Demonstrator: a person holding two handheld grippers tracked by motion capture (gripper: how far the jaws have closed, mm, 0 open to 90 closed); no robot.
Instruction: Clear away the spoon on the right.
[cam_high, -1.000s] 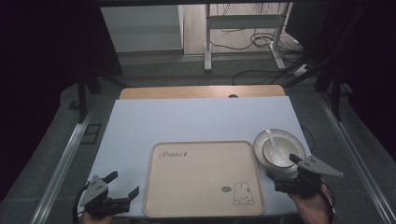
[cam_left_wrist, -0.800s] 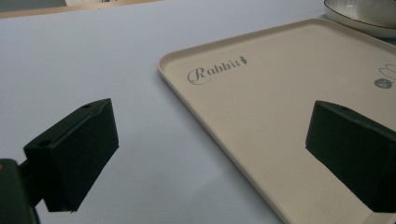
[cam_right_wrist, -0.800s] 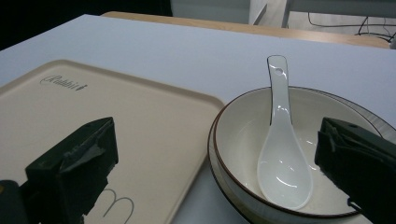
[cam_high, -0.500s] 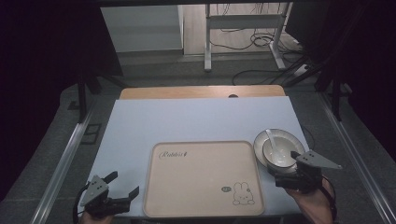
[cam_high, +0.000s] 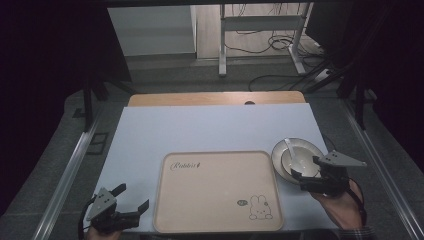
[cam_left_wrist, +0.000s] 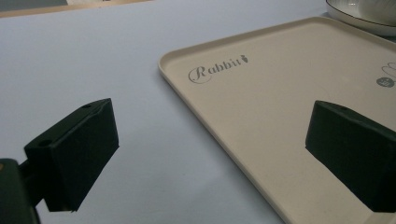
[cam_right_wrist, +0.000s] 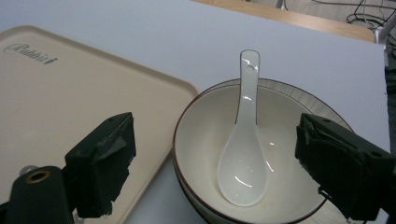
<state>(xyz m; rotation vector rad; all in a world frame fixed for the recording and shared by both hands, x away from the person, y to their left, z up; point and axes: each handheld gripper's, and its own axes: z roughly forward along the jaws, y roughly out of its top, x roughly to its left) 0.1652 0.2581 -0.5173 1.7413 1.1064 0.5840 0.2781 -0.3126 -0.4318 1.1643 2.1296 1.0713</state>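
My right gripper (cam_right_wrist: 212, 168) hangs with its jaws spread, one on either side of the bowl (cam_right_wrist: 201, 135), and they have just been closing a little; the pads do not press on anything, though the bowl sits in the gap between them. Right under the gripper, the white spoon (cam_right_wrist: 243, 163) lies inside the bowl with its scoop nearest me and its handle leaning out over the far rim. The bowl rests on a plate (cam_high: 277, 150) whose edge peeks out around it, seen from above just ahead of the right gripper (cam_high: 309, 175). To the left of that gripper, just beside the bowl, lies the beige tray (cam_right_wrist: 70, 98) with its script lettering at the far corner. My left gripper (cam_left_wrist: 210, 154) is open and empty, hovering low with one jaw over the pale desk (cam_left_wrist: 93, 56) and the other over the tray's near corner. Beyond everything the desk runs on to a wooden strip (cam_high: 215, 98) at its far edge.
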